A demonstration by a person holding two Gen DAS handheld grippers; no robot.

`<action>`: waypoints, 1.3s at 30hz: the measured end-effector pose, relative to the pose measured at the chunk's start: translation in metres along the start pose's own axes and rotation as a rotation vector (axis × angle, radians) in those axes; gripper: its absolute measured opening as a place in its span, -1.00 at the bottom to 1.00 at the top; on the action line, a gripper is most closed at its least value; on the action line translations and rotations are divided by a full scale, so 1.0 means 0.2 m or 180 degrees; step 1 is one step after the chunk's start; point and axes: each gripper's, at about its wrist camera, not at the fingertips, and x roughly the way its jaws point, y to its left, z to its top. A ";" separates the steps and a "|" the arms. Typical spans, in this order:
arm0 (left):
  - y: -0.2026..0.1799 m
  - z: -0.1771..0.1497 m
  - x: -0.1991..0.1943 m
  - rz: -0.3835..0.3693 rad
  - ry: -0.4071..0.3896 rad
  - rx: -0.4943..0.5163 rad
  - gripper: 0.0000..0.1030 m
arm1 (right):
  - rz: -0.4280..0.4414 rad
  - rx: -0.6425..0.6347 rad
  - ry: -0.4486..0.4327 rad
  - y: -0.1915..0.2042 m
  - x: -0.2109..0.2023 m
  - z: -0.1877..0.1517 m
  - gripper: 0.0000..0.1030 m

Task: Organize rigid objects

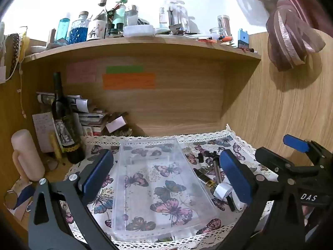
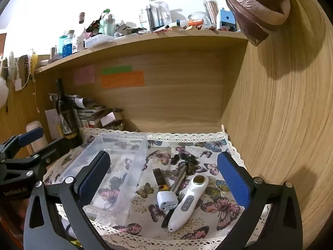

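Blue-padded and spread wide, the right gripper holds nothing; it hangs over the small heap of things on the butterfly cloth, just right of the clear plastic bin. Directly between its fingers lie the white handheld device, its long axis running from near the claw away toward the desk's back panel, the white adapter block touching its left side, a metal rod and a dark lighter-like stick. The left gripper, jaws equally apart and empty, hovers over the bin itself, which holds nothing I can see. The heap lies right of the bin, so the right hand is the nearer one; its fingers already straddle the device across its width.
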 end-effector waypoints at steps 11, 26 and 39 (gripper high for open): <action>0.00 0.02 0.02 0.0018 -0.0005 -0.0030 1.00 | -0.0039 -0.0015 -0.0080 0.00 0.00 0.00 1.00; 0.00 0.02 0.00 -0.0016 -0.0074 -0.0027 1.00 | -0.0041 -0.0018 -0.0122 0.01 -0.03 0.02 1.00; -0.01 0.03 0.00 -0.0037 -0.0073 -0.0026 1.00 | -0.0070 -0.0045 -0.0175 0.02 -0.06 0.04 1.00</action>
